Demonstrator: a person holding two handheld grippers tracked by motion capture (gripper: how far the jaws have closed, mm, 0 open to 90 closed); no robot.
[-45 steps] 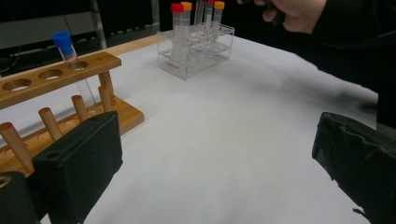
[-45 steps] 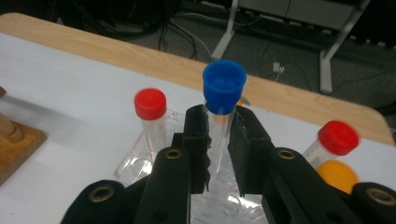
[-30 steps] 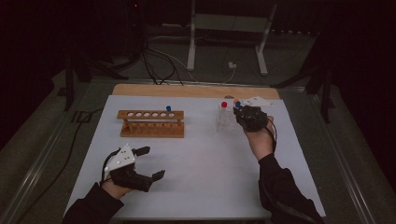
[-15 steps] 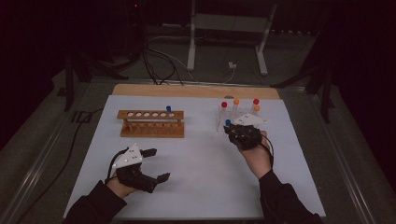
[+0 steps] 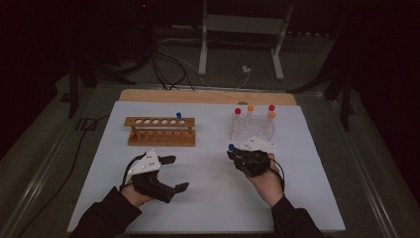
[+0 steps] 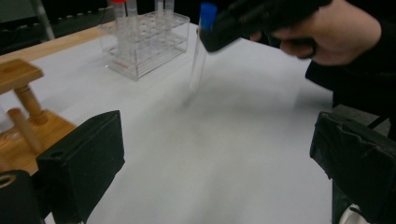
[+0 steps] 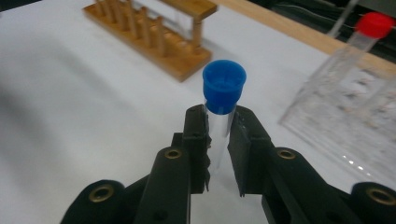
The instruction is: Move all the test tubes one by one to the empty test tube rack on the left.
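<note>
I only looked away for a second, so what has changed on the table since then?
The right gripper, shut on a blue-capped tube, drew back from the clear rack toward the person and a little leftward. The left gripper, jaws open and empty, edged slightly right. The wooden rack stayed put.

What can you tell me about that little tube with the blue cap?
The blue-capped tube is a slim, clear tube, glass or plastic, with a round blue cap on top. It stands roughly upright above the white table cover, clear of it, pinched just below the cap by the right claw. It looks empty, though blur hides its lower end.
</note>
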